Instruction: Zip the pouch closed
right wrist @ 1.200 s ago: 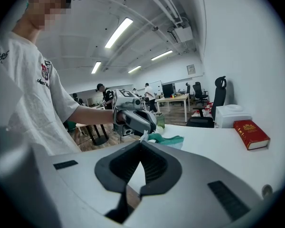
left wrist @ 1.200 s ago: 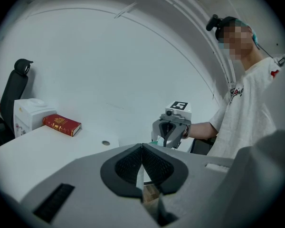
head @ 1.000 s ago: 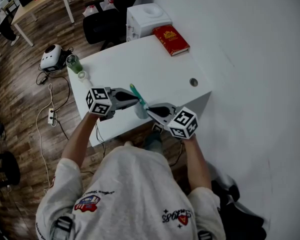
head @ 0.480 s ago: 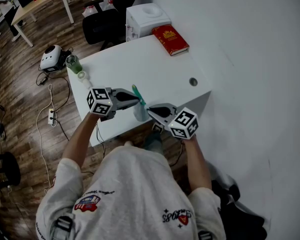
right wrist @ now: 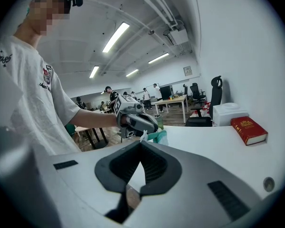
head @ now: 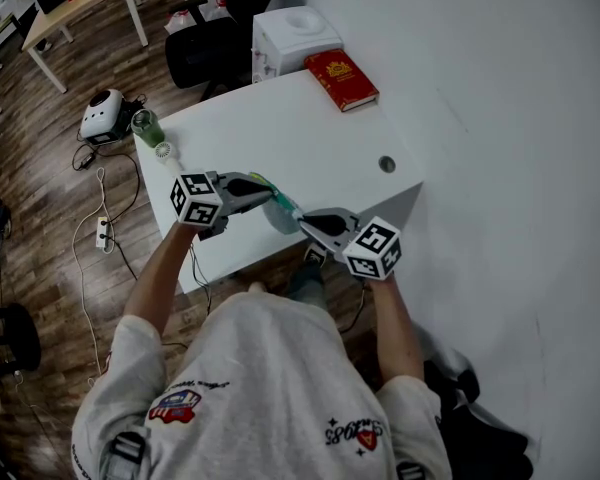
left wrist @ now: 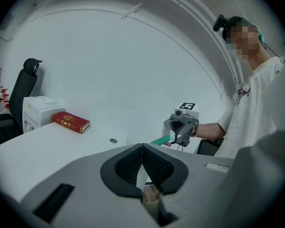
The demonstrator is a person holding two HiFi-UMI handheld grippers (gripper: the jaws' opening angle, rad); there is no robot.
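A clear pouch (head: 280,209) with a green zip strip hangs in the air over the front edge of the white table (head: 280,128), stretched between both grippers. My left gripper (head: 268,190) is shut on the pouch's left end. My right gripper (head: 304,220) is shut on its right end. The left gripper view shows the green strip (left wrist: 160,139) running from my closed jaws to the right gripper (left wrist: 175,138). From the right gripper view, the left gripper (right wrist: 151,127) pinches the pouch (right wrist: 158,137). Whether a zip slider is held is hidden.
A red book (head: 342,78) and a white box-shaped appliance (head: 295,36) sit at the table's far end, and a round cable hole (head: 387,165) is near its right edge. A green bottle (head: 147,126) stands at the left corner. A black chair (head: 215,38) is behind the table.
The green zip strip has tipped from nearly upright to slanting flatter between the grippers. The right gripper shifted slightly right, the left slightly up and left.
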